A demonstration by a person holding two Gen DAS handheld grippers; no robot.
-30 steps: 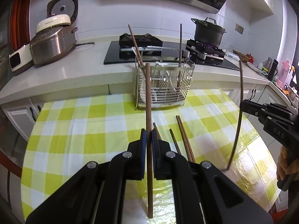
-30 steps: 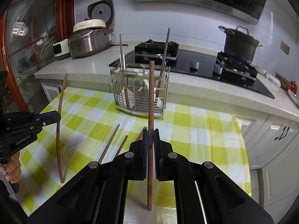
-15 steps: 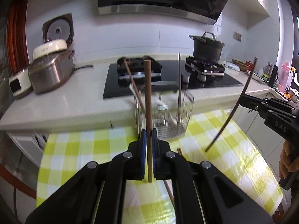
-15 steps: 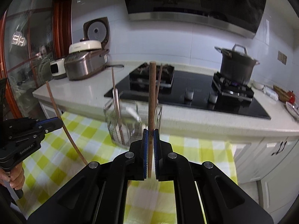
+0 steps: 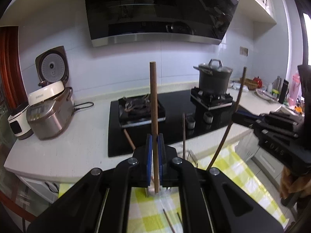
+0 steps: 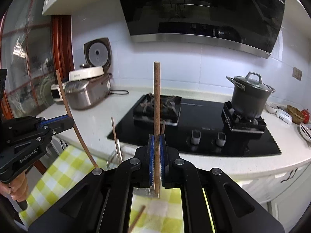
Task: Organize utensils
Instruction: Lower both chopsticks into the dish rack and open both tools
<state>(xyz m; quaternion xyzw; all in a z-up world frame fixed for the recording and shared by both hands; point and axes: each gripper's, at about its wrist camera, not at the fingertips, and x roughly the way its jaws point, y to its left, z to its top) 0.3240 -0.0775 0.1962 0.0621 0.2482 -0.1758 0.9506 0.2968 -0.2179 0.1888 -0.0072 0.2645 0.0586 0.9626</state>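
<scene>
Left wrist view: the left gripper is pressed onto a chopstick, held upright, judged ready for dropping into the rack barely seen below. The tool is raised and level.

Right wrist view: the right gripper is clamped on a second chopstick, likewise vertical above the rack. Loose chopsticks are left on the cloth.
</scene>
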